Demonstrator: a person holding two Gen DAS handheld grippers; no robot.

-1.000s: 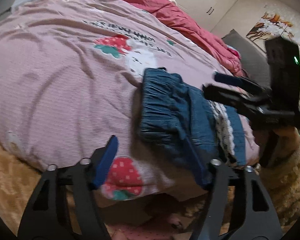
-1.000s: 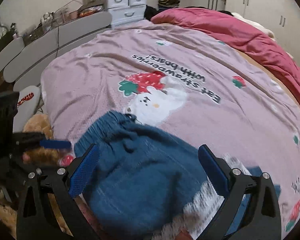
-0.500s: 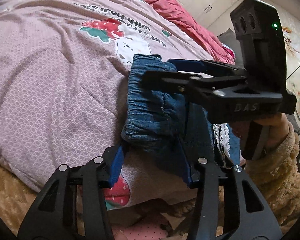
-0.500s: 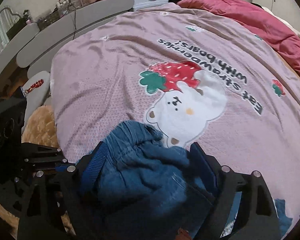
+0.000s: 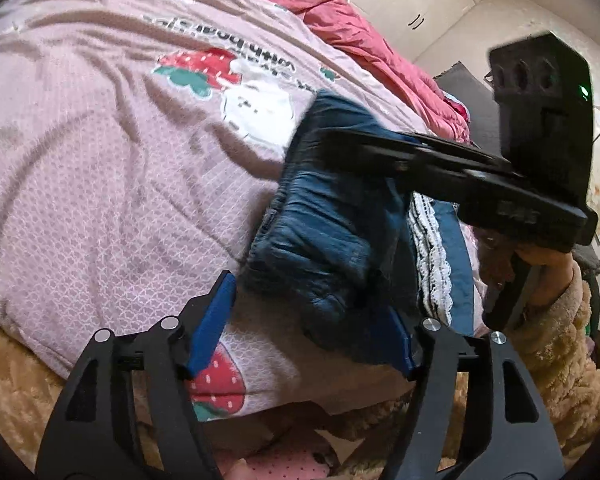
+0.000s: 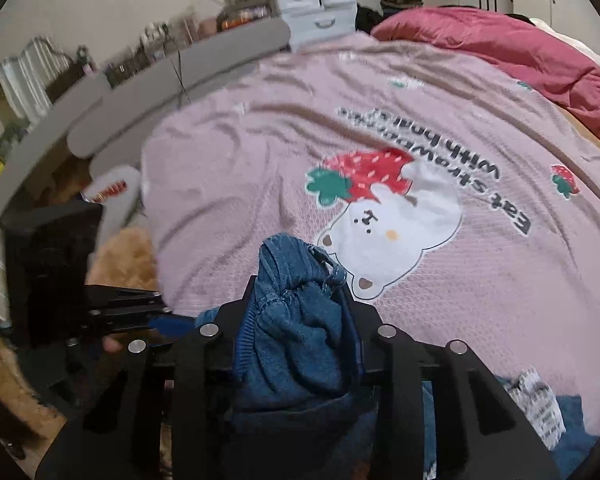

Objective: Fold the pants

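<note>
Blue denim pants [image 5: 332, 216] with a gathered waistband and white lace trim [image 5: 432, 264] lie folded near the bed's front edge on a pink bedspread [image 5: 100, 152]. My right gripper [image 6: 300, 312] is shut on the bunched waistband of the pants [image 6: 296, 320]; it also shows in the left wrist view [image 5: 332, 140], reaching over the pants from the right. My left gripper [image 5: 308, 328] is open, its blue pads either side of the pants' near edge. It also shows at the left of the right wrist view [image 6: 156, 316].
The pink bedspread has a bear and strawberry print [image 6: 380, 200]. A red duvet [image 6: 520, 52] lies at the far side. A grey headboard [image 6: 160, 80] and white drawers [image 6: 316, 4] stand beyond. A tan fluffy rug [image 5: 12, 380] lies below the bed edge.
My right gripper has closed on the waistband, bunching the denim. My left gripper has opened wider and sits around the pants' near edge.
</note>
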